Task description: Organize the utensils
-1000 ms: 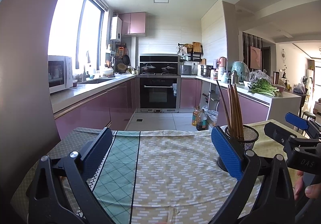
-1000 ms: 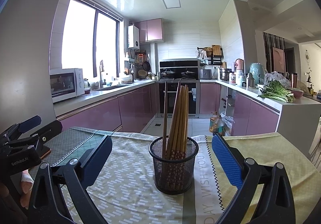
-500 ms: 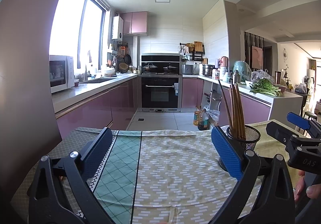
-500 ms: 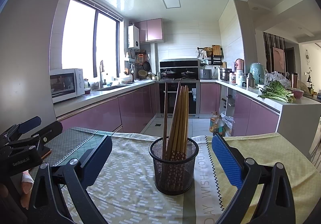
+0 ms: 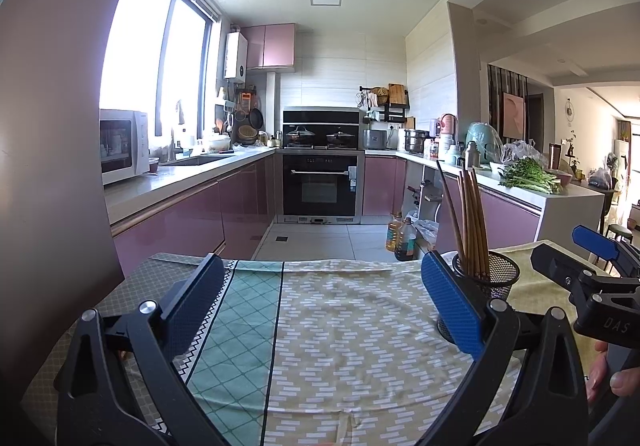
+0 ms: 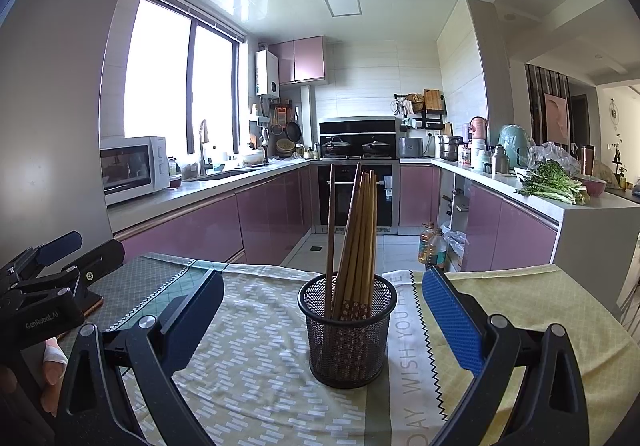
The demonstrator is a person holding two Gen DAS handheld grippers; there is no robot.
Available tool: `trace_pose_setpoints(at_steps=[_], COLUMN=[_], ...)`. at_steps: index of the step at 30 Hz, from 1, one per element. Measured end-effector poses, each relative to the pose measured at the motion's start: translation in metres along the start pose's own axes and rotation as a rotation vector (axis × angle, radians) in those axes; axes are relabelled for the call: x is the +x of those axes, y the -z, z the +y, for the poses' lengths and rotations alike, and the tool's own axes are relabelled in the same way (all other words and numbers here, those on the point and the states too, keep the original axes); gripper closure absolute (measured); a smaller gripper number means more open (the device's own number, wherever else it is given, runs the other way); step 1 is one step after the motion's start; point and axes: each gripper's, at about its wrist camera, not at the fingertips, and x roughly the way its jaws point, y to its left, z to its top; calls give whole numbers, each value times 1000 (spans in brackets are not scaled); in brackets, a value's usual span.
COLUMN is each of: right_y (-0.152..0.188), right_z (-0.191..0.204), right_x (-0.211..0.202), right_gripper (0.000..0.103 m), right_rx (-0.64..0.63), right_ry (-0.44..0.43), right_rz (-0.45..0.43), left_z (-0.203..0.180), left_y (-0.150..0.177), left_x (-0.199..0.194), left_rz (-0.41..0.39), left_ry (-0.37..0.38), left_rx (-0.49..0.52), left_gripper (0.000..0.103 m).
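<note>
A black mesh holder (image 6: 347, 330) stands upright on the table with several wooden chopsticks (image 6: 356, 238) in it. It sits straight ahead of my right gripper (image 6: 320, 310), which is open and empty with the holder between and beyond its blue pads. In the left wrist view the holder (image 5: 490, 282) stands behind the right finger of my left gripper (image 5: 320, 298), which is open and empty over the cloth. The right gripper also shows at the right edge of the left wrist view (image 5: 592, 270), and the left gripper shows at the left edge of the right wrist view (image 6: 48, 286).
The table is covered by a patterned cloth (image 5: 340, 326) with green, yellow and printed sections. Beyond its far edge lies a kitchen with purple cabinets (image 5: 192, 218), an oven (image 5: 322, 186), a microwave (image 6: 134, 166) and a counter with greens (image 6: 556, 186).
The left wrist view has shifted slightly, so the holder sits a little farther right and higher. The right gripper and the holder have barely moved.
</note>
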Motion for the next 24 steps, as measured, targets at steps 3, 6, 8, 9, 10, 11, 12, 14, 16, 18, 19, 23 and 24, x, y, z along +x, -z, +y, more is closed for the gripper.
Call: trace_pose_setpoints(at_steps=[3,6,8,9,10,11,12,14,16,18,19,23,24], right_y=[0,0,0,0,0,1,0,1,1,2,2,5,6], right_z=[0,0,0,0,0,0,0,-1,-1,-3,-4,-19,-27], right_x=[0,0,0,0,0,0,0,1,1,2,2,6,10], right_gripper=[7,7,7,7,7,7,7,7,7,7,7,7,7], right_rx=[2,2,3,3,3,3,2,4,6,9,10,13,15], right_ry=[-1,-1,-2,-2,-4,-2,-2,-4,-3,-4,-2,19,32], right_rz=[-1,2,2,1,1,2,1,4,6,11,13,47,73], left_z=[0,-1,-1,-1,-1,-2,-3,-3,-3,-2,-1,2,4], left_y=[0,0,0,-1,-1,-1,-1,-1,0,1,2,6,7], left_x=[0,1,1,1,1,2,2,4,6,9,10,20,24], left_rz=[0,-1,-2,-3,-4,-2,0,7,22,38,45,94,118], left_ry=[-1,-4,-6,-9,-13,-13,-14,-17,-15,-16,-17,-9,-4], left_rx=[1,1,2,4,5,5,5,3,-10,-23,-25,-32,-36], left_gripper=[6,6,6,6,6,6,6,6,6,6,6,6,6])
